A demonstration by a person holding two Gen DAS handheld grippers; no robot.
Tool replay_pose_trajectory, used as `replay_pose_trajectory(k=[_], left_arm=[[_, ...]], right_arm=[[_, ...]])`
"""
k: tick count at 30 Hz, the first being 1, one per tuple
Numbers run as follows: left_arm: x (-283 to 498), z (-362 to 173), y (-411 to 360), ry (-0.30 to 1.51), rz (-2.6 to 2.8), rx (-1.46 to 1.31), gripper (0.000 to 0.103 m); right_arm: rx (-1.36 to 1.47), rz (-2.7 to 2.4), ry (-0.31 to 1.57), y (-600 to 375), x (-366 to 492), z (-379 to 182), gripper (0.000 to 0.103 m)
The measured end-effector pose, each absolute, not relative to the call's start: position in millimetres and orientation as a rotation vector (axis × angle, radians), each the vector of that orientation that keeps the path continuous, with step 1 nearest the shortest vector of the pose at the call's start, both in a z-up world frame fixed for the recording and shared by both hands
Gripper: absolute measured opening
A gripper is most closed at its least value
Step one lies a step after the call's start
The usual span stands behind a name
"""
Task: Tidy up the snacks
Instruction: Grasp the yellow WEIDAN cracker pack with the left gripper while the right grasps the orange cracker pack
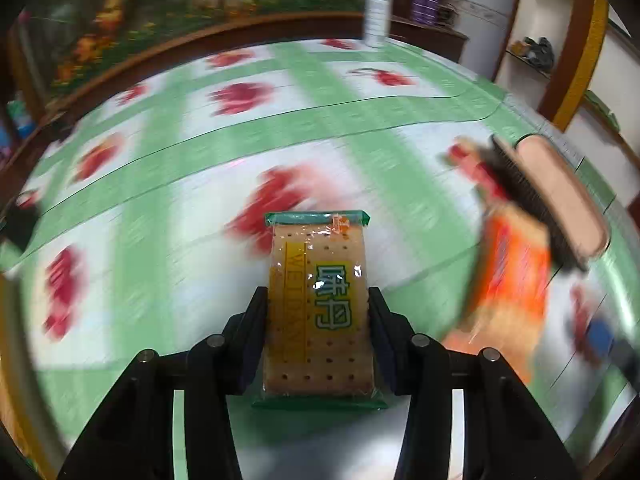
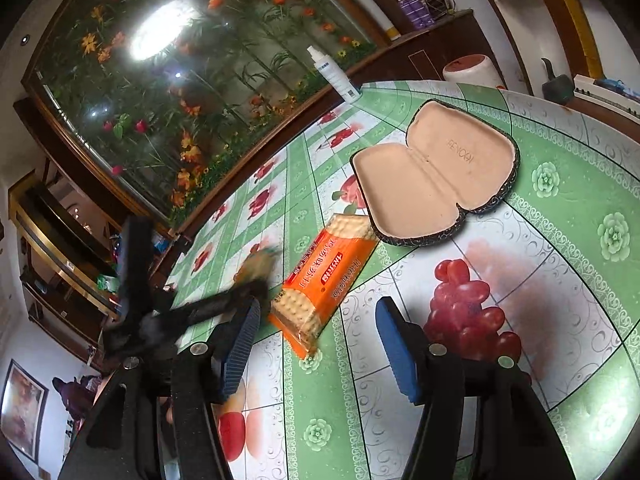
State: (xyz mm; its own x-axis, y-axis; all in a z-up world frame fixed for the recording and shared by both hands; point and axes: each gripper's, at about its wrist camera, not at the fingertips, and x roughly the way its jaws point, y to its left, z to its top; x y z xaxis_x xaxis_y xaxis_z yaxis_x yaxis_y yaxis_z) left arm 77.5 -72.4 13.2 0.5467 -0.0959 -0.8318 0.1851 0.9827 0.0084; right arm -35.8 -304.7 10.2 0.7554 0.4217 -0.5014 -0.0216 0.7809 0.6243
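In the left wrist view my left gripper (image 1: pixel 318 294) is shut on a clear, green-edged cracker packet (image 1: pixel 320 280), held lengthwise with a pad pressed on each long side, above the tablecloth. An orange cracker packet (image 2: pixel 328 276) lies flat on the table; it shows blurred at the right of the left wrist view (image 1: pixel 512 280). My right gripper (image 2: pixel 318 308) stands open just over the orange packet's near end, its blue pads (image 2: pixel 400 352) clear of the wrapper. The left gripper (image 2: pixel 224 304) appears as a dark blur left of the orange packet.
An open, beige-lined glasses case (image 2: pixel 432 176) lies beyond the orange packet, and also shows at the right in the left wrist view (image 1: pixel 560 200). A white spray bottle (image 2: pixel 336 76) stands at the table's far edge. The tablecloth (image 2: pixel 560 240) is green with fruit prints.
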Motion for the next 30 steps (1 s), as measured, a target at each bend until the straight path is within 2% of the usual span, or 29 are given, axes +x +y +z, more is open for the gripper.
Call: replay_pose_trajectory(k=[3, 8, 10, 12, 18, 23, 25, 26, 27, 30], left_arm=[[52, 12, -36, 0.950, -0.109, 0.060, 0.046], [34, 10, 5, 0.903, -0.027, 0.020, 0.047], [32, 9, 9, 0.896, -0.030, 0.018, 0.046], [33, 8, 9, 0.891, -0.035, 0.020, 0.046], [30, 8, 18, 0.886, -0.041, -0.012, 0.046], [32, 7, 20, 0.885, -0.021, -0.025, 0.046], [31, 7, 21, 0.885, -0.014, -0.031, 0.046], [32, 7, 22, 0.884, -0.012, -0.034, 0.046], [32, 7, 23, 0.884, -0.010, -0.037, 0.046], [33, 7, 25, 0.884, -0.002, -0.044, 0.046]], right_arm=[[0.624, 0.255, 0.715, -300, -32, 7, 0.068], [0.550, 0.219, 0.802, -284, -18, 4, 0.069], [0.523, 0.215, 0.845, -274, -7, 7, 0.069], [0.525, 0.207, 0.892, -266, 6, 9, 0.074], [0.408, 0.034, 0.964, -237, 47, 10, 0.077], [0.175, -0.019, 0.989, -189, 78, 8, 0.081], [0.014, 0.080, 0.987, -154, 85, 6, 0.077], [-0.055, 0.149, 0.970, -137, 83, 6, 0.064], [-0.102, 0.198, 0.951, -126, 80, 7, 0.059], [-0.135, 0.285, 0.918, -116, 73, 6, 0.057]])
